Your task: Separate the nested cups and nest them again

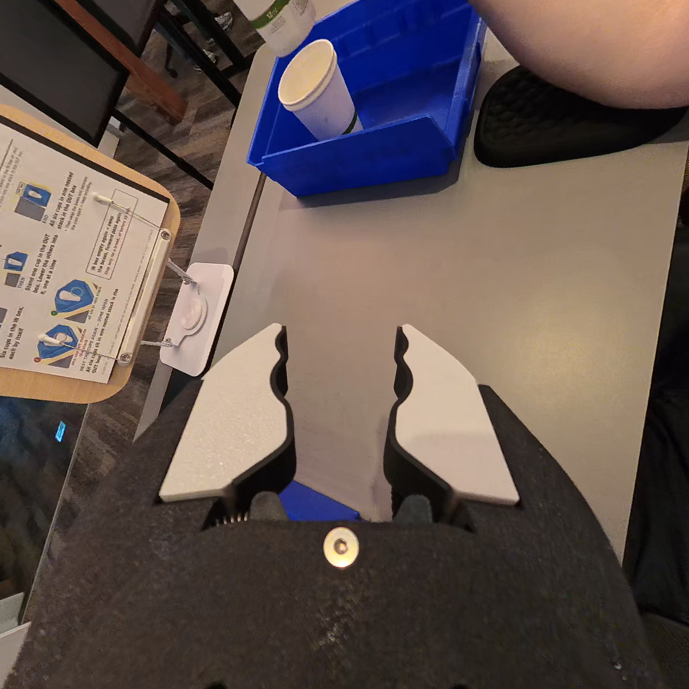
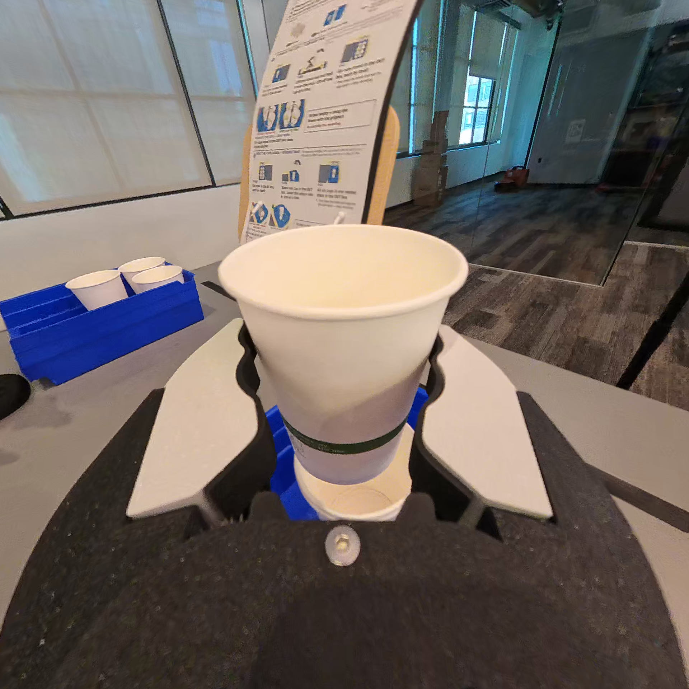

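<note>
My right gripper (image 2: 341,332) is shut on a white paper cup (image 2: 343,335) with a green band. It holds the cup upright, its base at the mouth of another white cup (image 2: 354,499) that stands in a blue bin (image 2: 283,447). In the left wrist view the held cup (image 1: 283,26) hangs over the cup (image 1: 317,89) in that blue bin (image 1: 354,164) at the far end of the table. My left gripper (image 1: 341,330) is open and empty above the grey table (image 1: 447,279). Three separate white cups (image 2: 98,287) stand in a second blue bin (image 2: 104,335) at the left.
A clipboard with an instruction sheet (image 1: 74,261) stands on a holder beyond the table's left edge, and it also shows behind the held cup (image 2: 317,130). A black pad (image 1: 551,119) lies right of the bin, with a person's arm (image 1: 596,44) above it.
</note>
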Motion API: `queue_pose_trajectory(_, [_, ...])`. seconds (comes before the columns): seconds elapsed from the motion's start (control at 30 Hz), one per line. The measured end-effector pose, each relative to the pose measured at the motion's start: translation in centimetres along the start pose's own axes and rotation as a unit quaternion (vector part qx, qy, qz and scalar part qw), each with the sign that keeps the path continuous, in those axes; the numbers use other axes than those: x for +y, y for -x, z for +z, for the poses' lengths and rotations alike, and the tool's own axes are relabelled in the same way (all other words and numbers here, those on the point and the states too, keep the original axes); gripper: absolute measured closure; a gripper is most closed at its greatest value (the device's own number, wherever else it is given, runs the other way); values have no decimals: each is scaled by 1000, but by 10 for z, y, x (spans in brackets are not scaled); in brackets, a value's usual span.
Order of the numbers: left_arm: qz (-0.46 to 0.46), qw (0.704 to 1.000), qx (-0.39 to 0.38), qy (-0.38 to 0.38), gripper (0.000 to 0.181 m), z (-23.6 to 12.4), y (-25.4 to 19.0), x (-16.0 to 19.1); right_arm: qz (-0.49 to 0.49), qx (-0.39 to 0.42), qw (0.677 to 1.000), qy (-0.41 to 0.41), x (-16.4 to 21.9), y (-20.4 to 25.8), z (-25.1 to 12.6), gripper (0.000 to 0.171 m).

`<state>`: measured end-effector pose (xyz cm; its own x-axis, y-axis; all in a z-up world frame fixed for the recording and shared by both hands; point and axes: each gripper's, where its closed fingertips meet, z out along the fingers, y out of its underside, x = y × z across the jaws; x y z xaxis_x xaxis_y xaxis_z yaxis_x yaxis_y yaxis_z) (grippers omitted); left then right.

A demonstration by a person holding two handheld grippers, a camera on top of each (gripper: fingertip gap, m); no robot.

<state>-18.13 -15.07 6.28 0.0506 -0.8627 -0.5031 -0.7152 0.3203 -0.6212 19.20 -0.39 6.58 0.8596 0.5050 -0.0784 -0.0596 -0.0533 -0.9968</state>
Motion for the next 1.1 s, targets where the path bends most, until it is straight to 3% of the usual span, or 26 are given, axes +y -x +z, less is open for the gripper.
queue_pose_trajectory(0.27, [18,1000,7,10,126,8,-7,-3,11,-4,1000,19,33,-10,18,82])
queue_pose_trajectory(0.43, [24,999,0,24,127,9,-5,1,13,-20,996,91,62,-7,20,81])
queue_pose_trajectory(0.77, [-1,998,-41,37,126,0,25,17,-12,14,984,180,70,-8,0,66])
queue_pose_trajectory(0.9, [-55,993,-88,50,127,-14,61,45,-24,24,986,162,55,-7,-8,65])
queue_pose_trajectory(1.1, [-153,969,-155,113,126,-36,114,125,-49,15,990,132,34,5,-12,67])
